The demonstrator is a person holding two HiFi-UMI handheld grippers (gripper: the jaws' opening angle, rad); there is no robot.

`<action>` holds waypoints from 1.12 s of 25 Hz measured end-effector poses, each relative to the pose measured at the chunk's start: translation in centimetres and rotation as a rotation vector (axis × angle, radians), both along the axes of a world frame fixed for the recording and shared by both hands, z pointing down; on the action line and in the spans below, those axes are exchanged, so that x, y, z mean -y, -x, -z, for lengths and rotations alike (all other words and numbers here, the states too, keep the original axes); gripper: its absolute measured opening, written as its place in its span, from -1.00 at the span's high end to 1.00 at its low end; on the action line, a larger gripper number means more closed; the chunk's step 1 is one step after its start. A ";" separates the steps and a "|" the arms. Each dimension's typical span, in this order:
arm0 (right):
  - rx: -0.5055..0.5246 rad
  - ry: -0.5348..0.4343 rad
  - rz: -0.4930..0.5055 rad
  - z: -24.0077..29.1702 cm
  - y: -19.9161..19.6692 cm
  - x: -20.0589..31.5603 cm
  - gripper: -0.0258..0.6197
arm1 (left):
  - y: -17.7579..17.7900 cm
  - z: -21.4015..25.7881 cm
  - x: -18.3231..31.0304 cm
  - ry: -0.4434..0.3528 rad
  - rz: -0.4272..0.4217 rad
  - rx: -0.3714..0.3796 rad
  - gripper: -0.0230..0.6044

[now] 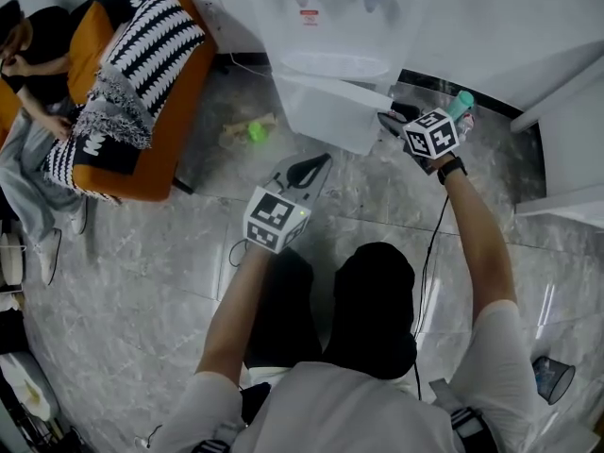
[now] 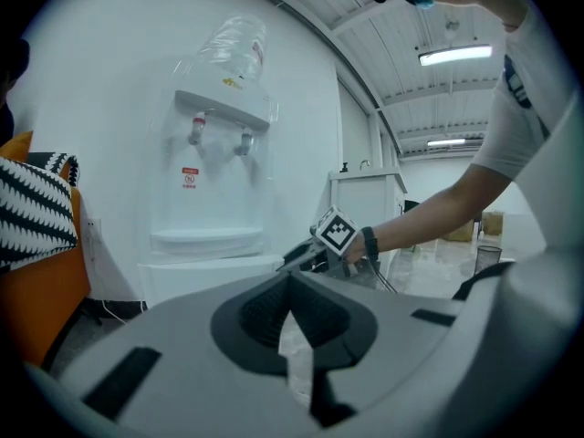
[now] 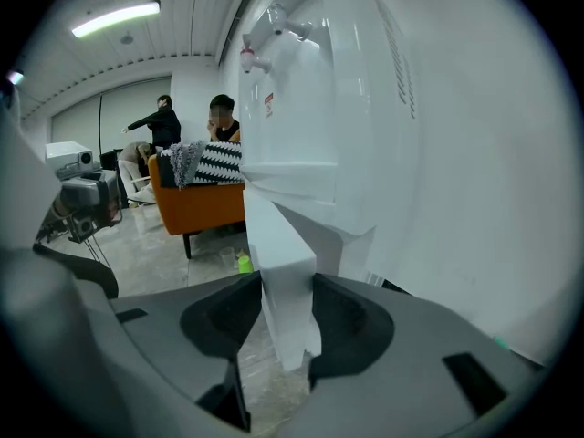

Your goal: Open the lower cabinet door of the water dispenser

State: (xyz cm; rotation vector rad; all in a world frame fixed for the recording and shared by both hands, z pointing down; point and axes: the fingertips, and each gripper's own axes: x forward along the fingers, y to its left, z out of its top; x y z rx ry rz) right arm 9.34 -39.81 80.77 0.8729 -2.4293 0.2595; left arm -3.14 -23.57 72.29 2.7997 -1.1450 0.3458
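Note:
The white water dispenser (image 1: 330,17) stands against the wall at the top of the head view. Its lower cabinet door (image 1: 326,111) stands swung out from the body. My right gripper (image 1: 389,121) is at the door's free edge. In the right gripper view the door edge (image 3: 283,272) sits upright between both pads, which press on it, so that gripper (image 3: 285,304) is shut on the door. My left gripper (image 1: 316,165) hangs in front of the dispenser, below the door and apart from it. Its jaws (image 2: 290,286) are shut with nothing between them.
An orange sofa (image 1: 160,130) with striped cushions stands at the left, and a person (image 1: 28,111) sits at its far end. A green cup (image 1: 257,132) lies on the floor near the dispenser. A white cabinet (image 1: 576,149) stands at the right, a dark bin (image 1: 552,377) at lower right.

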 end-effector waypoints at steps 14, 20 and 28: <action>-0.010 0.018 0.091 -0.1 2.9 -6.2 0.39 | 2.3 -0.1 -0.4 -0.045 0.049 0.039 0.89; -0.012 0.024 0.137 -0.1 4.4 -8.6 0.41 | 3.5 0.1 -0.4 -0.046 0.068 0.026 0.89; -0.016 0.018 0.222 -0.1 7.0 -11.9 0.48 | 5.3 0.0 -1.0 -0.032 0.105 0.020 0.89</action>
